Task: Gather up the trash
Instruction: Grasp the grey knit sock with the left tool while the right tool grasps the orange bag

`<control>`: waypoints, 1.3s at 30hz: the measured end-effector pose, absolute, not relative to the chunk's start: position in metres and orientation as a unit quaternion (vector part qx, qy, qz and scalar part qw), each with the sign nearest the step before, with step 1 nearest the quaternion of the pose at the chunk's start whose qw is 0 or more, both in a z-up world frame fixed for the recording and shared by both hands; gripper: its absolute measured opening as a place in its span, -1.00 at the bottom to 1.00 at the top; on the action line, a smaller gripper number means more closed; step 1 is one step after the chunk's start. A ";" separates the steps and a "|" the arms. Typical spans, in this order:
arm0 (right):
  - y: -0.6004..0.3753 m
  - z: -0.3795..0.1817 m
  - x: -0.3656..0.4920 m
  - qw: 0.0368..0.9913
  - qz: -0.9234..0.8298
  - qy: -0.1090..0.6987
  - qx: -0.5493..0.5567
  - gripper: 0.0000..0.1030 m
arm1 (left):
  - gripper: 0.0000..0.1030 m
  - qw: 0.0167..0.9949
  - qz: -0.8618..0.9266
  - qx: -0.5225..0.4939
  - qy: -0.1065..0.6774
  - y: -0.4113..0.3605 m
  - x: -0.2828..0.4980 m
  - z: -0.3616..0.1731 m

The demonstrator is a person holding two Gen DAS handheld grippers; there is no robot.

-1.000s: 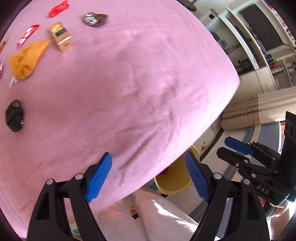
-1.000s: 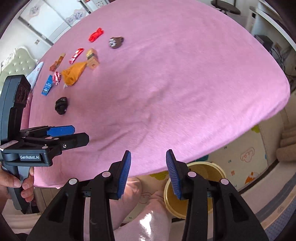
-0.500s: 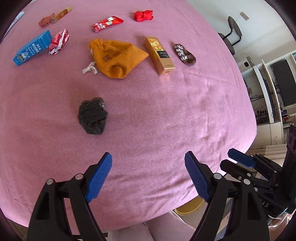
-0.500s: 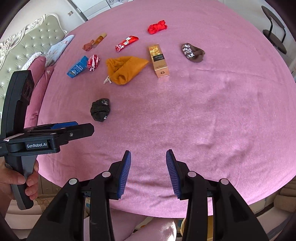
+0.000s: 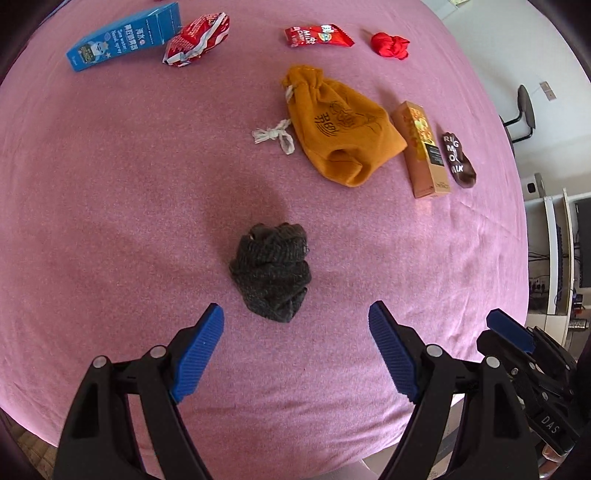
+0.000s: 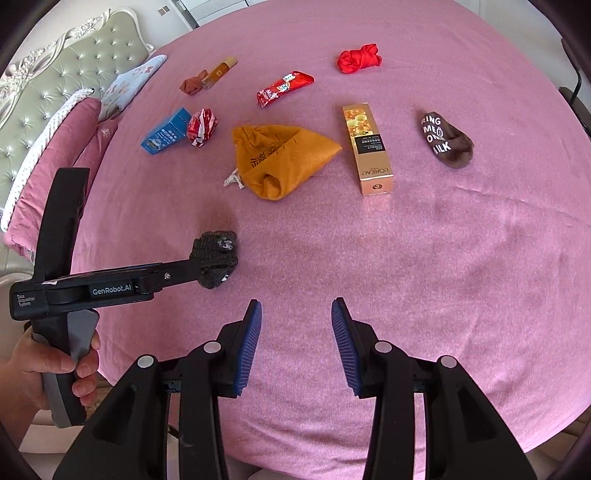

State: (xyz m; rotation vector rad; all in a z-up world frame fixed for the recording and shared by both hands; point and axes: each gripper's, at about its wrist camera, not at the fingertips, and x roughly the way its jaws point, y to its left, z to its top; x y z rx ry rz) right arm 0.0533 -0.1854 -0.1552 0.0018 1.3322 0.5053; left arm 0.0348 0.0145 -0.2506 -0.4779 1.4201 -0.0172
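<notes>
You can read "GenRobot.AI" on the left gripper (image 6: 218, 258), and "DAS" on the right gripper (image 5: 509, 328). The gold box (image 6: 369, 147) says "L'ORÉAL". The red wrapper (image 5: 319, 36) shows "MILK CANDY". The brown sock (image 6: 445, 140) bears "RING ME ON MILK" in part.

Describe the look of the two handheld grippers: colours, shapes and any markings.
Both are black plastic. The left gripper and right gripper each carry two angular fingers with silver rivets and ribbed blue pads. Seen from the right wrist, the left one has a pistol-style handle with a grey trigger and white lettering "GenRobot.AI". No cables show.
</notes>
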 end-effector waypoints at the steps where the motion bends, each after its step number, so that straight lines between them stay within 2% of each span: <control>1: -0.183 -0.158 0.058 0.755 0.237 0.612 -0.004 -0.22 | 0.55 0.731 -0.003 -0.220 0.646 0.015 0.038 -0.255; 4: -0.178 -0.166 0.073 0.749 0.249 0.613 -0.015 -0.22 | 0.54 0.725 0.015 -0.214 0.655 0.012 0.047 -0.274; 7: -0.174 -0.175 0.085 0.745 0.254 0.617 -0.018 -0.22 | 0.38 0.712 0.024 -0.211 0.669 0.008 0.053 -0.293; 9: -0.172 -0.180 0.092 0.741 0.256 0.620 -0.019 -0.22 | 0.13 0.712 0.031 -0.215 0.668 0.008 0.056 -0.297; 10: -0.171 -0.183 0.096 0.740 0.256 0.622 -0.019 -0.22 | 0.07 0.713 0.034 -0.217 0.666 0.009 0.058 -0.297; 11: -0.170 -0.184 0.099 0.739 0.258 0.623 -0.017 -0.22 | -0.09 0.715 0.039 -0.218 0.664 0.009 0.059 -0.297; 16: -0.163 -0.192 0.118 0.732 0.260 0.630 -0.007 -0.22 | -0.37 0.719 0.037 -0.246 0.649 0.024 0.065 -0.289; 25: -0.125 -0.202 0.165 0.731 0.271 0.626 -0.007 -0.17 | -0.38 0.745 0.054 -0.282 0.603 0.067 0.095 -0.259; 28: -0.111 -0.213 0.183 0.725 0.261 0.638 0.009 -0.06 | -0.38 0.745 0.056 -0.293 0.596 0.074 0.107 -0.255; 30: -0.105 -0.222 0.194 0.722 0.247 0.646 0.023 0.20 | -0.38 0.745 0.055 -0.296 0.595 0.078 0.111 -0.256; 32: -0.102 -0.231 0.204 0.724 0.225 0.652 0.030 0.26 | -0.38 0.745 0.055 -0.298 0.594 0.080 0.113 -0.257; 33: -0.099 -0.236 0.208 0.721 0.218 0.657 0.032 0.24 | -0.38 0.745 0.054 -0.299 0.594 0.081 0.113 -0.258; 36: -0.094 -0.245 0.214 0.720 0.198 0.665 0.022 -0.14 | -0.38 0.742 0.051 -0.303 0.596 0.082 0.115 -0.261; 38: -0.093 -0.248 0.215 0.714 0.200 0.671 0.020 -0.50 | -0.38 0.740 0.047 -0.306 0.598 0.082 0.115 -0.262; 39: -0.093 -0.248 0.214 0.712 0.205 0.671 0.024 -0.58 | -0.38 0.739 0.046 -0.307 0.598 0.082 0.114 -0.262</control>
